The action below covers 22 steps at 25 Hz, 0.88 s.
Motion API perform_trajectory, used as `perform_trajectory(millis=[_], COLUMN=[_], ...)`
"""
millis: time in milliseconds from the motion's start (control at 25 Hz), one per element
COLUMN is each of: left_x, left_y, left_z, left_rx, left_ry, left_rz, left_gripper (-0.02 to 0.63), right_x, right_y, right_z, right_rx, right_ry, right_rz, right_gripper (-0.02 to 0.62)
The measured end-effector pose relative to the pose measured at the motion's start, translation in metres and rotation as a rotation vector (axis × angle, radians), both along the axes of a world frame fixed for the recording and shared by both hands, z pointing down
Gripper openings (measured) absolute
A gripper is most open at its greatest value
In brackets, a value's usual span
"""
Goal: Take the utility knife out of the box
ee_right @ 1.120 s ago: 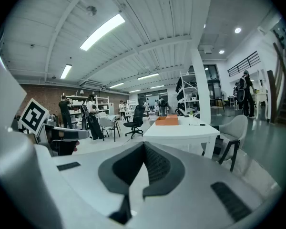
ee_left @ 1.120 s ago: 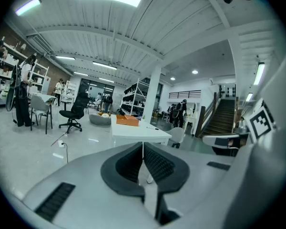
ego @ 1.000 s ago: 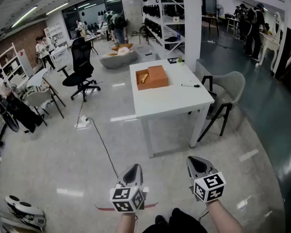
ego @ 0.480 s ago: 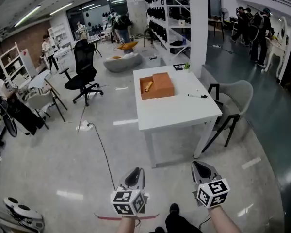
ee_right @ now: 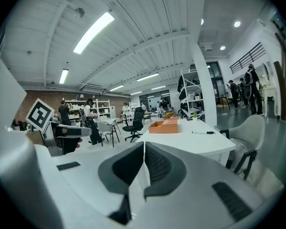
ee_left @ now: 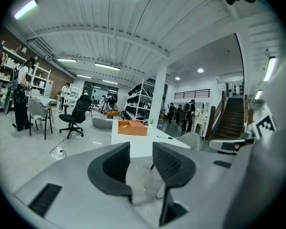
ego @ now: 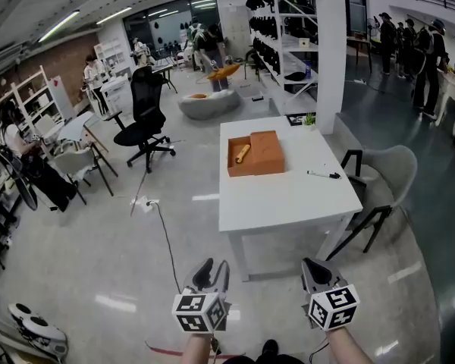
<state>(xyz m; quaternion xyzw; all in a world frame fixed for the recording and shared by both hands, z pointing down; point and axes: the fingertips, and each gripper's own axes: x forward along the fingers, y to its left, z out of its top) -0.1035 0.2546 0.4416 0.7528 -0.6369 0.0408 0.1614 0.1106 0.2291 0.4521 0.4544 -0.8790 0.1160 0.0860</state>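
An orange box (ego: 255, 154) lies on the far half of the white table (ego: 288, 203), its left side uncovered. A yellowish utility knife (ego: 243, 154) lies inside that part. Both grippers hang over the floor, well short of the table's near edge. My left gripper (ego: 214, 268) has just been opening and is open, with nothing between its jaws (ee_left: 140, 149). My right gripper (ego: 312, 267) is shut and empty (ee_right: 144, 149). The box (ee_left: 132, 127) shows far ahead in the left gripper view, and the box (ee_right: 164, 126) also in the right gripper view.
A black pen (ego: 323, 175) lies on the table's right side. A grey chair (ego: 390, 173) stands right of the table, a black office chair (ego: 145, 105) far left. A cable (ego: 167, 241) runs across the floor from a power strip (ego: 145, 203). Shelves (ego: 288, 29) and people stand behind.
Both grippers and the camera have come closer to the table, which now looks larger. The left jaws have gone from shut to open; the right jaws stay shut.
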Motion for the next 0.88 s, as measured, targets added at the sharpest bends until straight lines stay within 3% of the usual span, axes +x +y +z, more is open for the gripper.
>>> perform_trajectory(millis=[560, 880], left_x=[-0.004, -0.022], left_y=[-0.079, -0.142], left_z=[0.000, 0.006], left_rx=[-0.006, -0.009], left_ry=[0.015, 0.008], left_rz=[-0.062, -0.056], left_gripper=[0.175, 0.186], right_x=[0.007, -0.009], right_y=[-0.065, -0.121], right_z=[0.009, 0.011], right_rx=[-0.003, -0.004], right_ry=[-0.007, 0.005], right_rz=[-0.027, -0.022], right_gripper=[0.002, 0.002])
